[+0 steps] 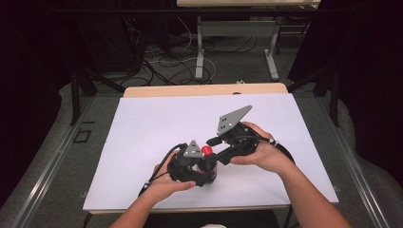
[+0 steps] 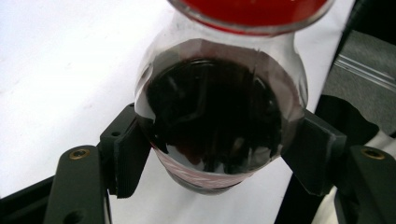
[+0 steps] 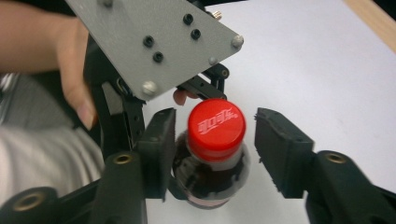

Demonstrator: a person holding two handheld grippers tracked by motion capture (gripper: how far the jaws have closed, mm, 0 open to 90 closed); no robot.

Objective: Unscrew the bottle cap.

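A small bottle of dark cola with a red cap stands on the white sheet near the table's front middle. My left gripper is shut on the bottle's body, one pad pressed on each side. My right gripper reaches in from the right at cap height, its jaws on either side of the cap. The right-hand pad stands clearly off the cap and the left-hand pad sits close beside it, so this gripper is open. In the high view the cap shows between both grippers.
The white sheet covers a wooden tabletop whose far edge shows. A person's hands and forearms come in from the front edge. Beyond the table lie floor cables and another table's legs. Dark curtains stand at both sides.
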